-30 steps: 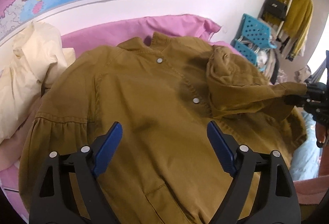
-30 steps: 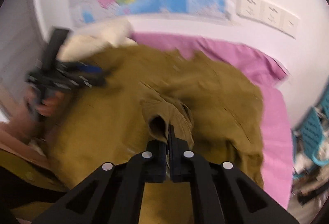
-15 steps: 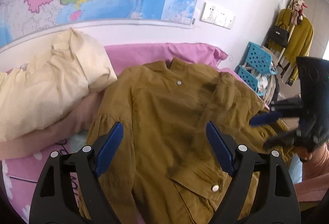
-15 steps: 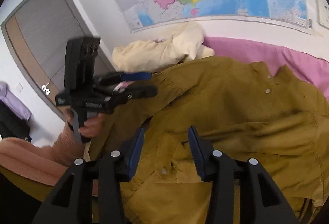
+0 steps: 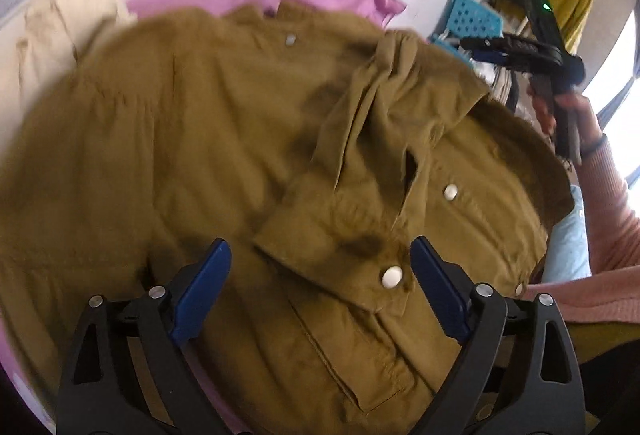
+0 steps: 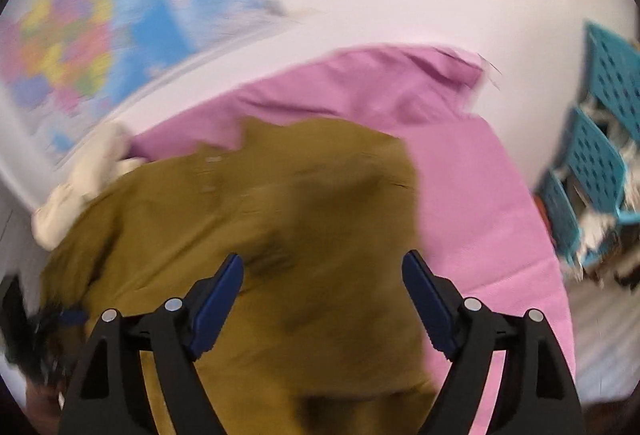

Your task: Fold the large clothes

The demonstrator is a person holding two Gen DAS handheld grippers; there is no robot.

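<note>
One jacket (image 5: pixel 208 155) lies on the bed (image 6: pixel 480 195), one sleeve (image 5: pixel 360 163) folded across; both grippers, left (image 5: pixel 320 287) and right (image 6: pixel 322 299), are opening, gripping nothing.

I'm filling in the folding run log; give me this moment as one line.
stage: sleeve folded across mustard jacket | left tool: opening, empty | right tool: opening, empty | surface: pink bed

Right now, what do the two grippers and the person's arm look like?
Both the left gripper and the right gripper have black plastic frames with triangular cut-outs, silver rivets and flat blue finger pads. Seen from the left wrist view, the right gripper has a black handle with a small green light. The person's sleeve is salmon-pink ribbed knit, with a dark band at the wrist.
</note>
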